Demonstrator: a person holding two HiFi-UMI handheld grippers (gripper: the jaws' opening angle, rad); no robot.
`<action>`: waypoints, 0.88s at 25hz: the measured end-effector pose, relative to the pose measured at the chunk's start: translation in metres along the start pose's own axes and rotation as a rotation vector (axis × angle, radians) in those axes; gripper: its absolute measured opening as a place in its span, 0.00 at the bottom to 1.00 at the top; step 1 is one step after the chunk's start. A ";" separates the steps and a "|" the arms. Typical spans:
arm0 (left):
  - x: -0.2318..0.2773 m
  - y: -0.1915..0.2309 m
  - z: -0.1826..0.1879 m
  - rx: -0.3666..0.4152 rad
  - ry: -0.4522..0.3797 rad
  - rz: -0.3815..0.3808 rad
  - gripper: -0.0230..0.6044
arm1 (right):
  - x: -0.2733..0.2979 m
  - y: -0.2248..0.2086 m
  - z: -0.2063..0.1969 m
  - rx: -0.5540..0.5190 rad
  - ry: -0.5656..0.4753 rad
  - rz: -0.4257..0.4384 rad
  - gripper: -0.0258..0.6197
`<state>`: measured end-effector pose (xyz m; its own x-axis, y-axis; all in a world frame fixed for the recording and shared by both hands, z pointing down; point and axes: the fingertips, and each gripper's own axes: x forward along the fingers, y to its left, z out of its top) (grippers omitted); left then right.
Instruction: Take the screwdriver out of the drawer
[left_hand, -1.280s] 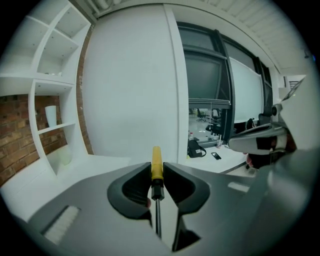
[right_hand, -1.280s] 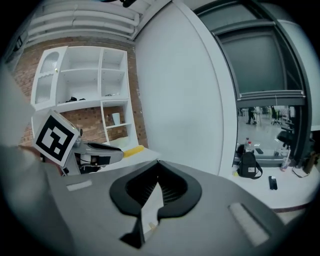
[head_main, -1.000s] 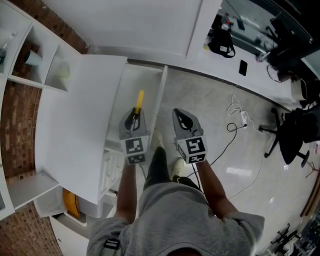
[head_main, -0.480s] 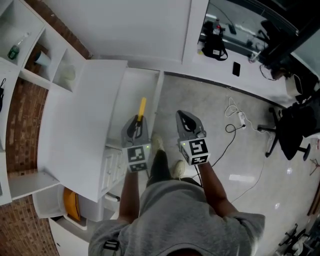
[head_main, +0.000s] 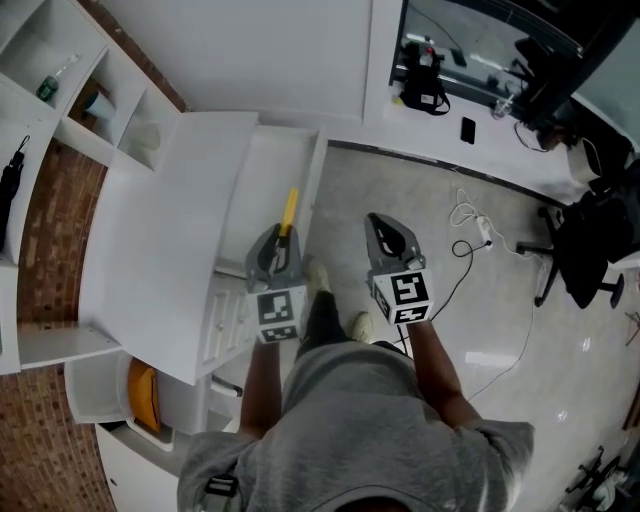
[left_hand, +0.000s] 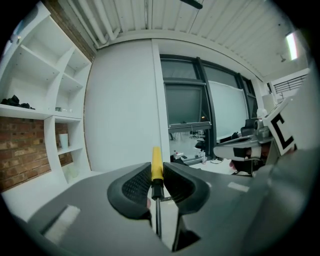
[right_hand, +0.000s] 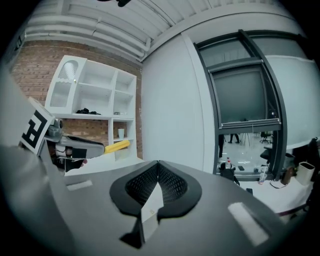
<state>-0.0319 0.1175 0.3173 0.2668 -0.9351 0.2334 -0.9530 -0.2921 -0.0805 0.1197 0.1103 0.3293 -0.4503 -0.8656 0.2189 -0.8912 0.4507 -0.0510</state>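
The screwdriver (head_main: 289, 212) has a yellow handle and a thin dark shaft. My left gripper (head_main: 277, 240) is shut on it near the black collar, with the handle pointing away from me. It hangs over the right edge of the open white drawer (head_main: 262, 185). In the left gripper view the handle (left_hand: 156, 162) stands upright between the ribbed pads (left_hand: 136, 184), lifted level against the far wall. My right gripper (head_main: 386, 230) is beside it over the floor, shut and holding nothing. In the right gripper view the right gripper (right_hand: 158, 166) has its jaws closed on each other, and the yellow handle (right_hand: 117, 146) shows at the left.
A white counter (head_main: 150, 250) runs left of the drawer. Wall shelves (head_main: 100, 100) with small items are at the upper left. A lower drawer holds something orange (head_main: 143, 395). My shoes (head_main: 318, 280) stand below the grippers. Cables (head_main: 470, 225) and an office chair (head_main: 590, 250) are on the floor to the right.
Both grippers have risen and moved together. The left one carries the screwdriver up from the drawer, and the handle now hangs nearer the drawer's right edge. Neither gripper's jaws changed.
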 end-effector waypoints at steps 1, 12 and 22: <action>-0.006 -0.003 0.000 0.002 -0.003 -0.002 0.17 | -0.006 0.001 0.000 -0.003 -0.003 -0.002 0.04; -0.067 -0.025 0.006 0.026 -0.046 -0.017 0.17 | -0.066 0.019 -0.004 -0.021 -0.029 -0.022 0.04; -0.107 -0.032 0.009 0.010 -0.078 -0.002 0.17 | -0.097 0.033 -0.004 -0.031 -0.051 -0.022 0.04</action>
<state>-0.0289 0.2252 0.2858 0.2797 -0.9470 0.1579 -0.9510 -0.2959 -0.0898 0.1342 0.2102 0.3105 -0.4335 -0.8851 0.1695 -0.8992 0.4373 -0.0166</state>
